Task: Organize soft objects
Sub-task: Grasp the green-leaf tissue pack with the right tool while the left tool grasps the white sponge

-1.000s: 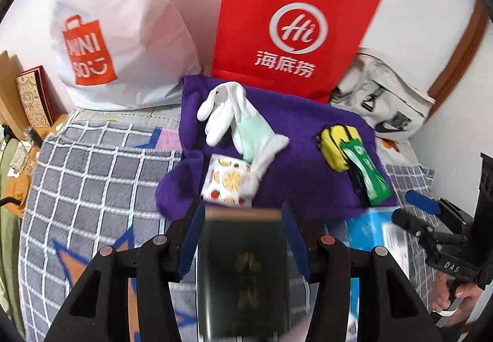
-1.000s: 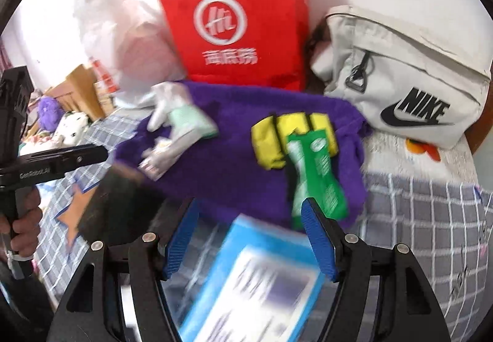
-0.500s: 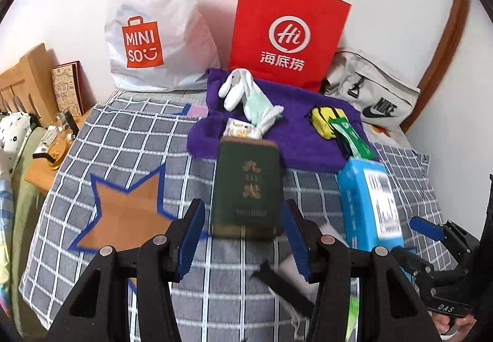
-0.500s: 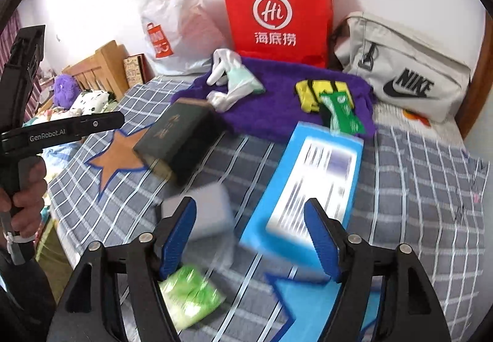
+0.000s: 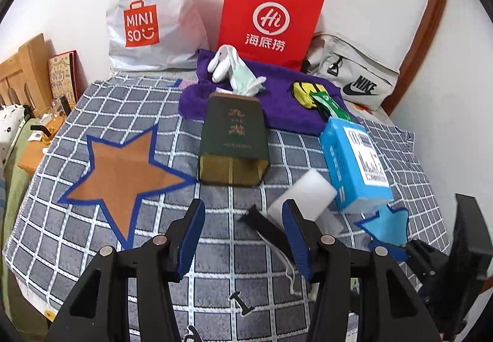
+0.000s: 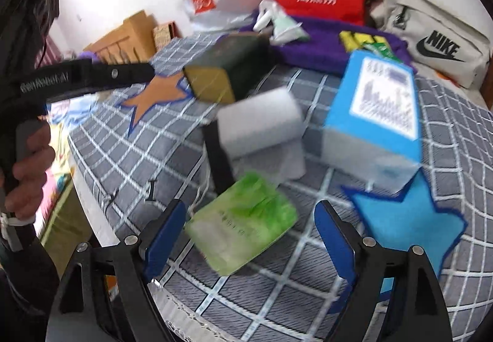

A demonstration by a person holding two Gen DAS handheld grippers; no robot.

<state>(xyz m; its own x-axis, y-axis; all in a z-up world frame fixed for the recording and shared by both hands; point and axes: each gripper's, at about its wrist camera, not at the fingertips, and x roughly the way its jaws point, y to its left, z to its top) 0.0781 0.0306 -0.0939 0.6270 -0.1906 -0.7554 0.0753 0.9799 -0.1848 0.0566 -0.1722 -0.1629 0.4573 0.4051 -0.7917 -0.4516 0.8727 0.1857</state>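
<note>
A purple towel [image 5: 277, 107] lies at the back of the checked bed cover [image 5: 92, 114], holding a white plush bunny [image 5: 228, 67], a yellow soft item [image 5: 303, 94] and a green packet [image 5: 331, 104]. A white sponge block [image 5: 303, 197] lies near the front, also in the right wrist view [image 6: 262, 123]. A green tissue pack [image 6: 243, 218] lies just ahead of my right gripper [image 6: 249, 228], which is open and empty. My left gripper [image 5: 243, 234] is open and empty, held above the cover, short of the dark green box [image 5: 234, 138].
A blue box [image 5: 354, 157] lies right of the green box. A black strip [image 5: 265, 228] lies by the sponge. A red paper bag [image 5: 271, 15], a white Miniso bag [image 5: 154, 12] and a grey Nike bag [image 5: 351, 77] stand at the back wall. A bedside shelf [image 5: 30, 74] is left.
Both grippers have pulled back from the towel toward the near edge of the bed. The green box, blue box, sponge and tissue pack have come into view.
</note>
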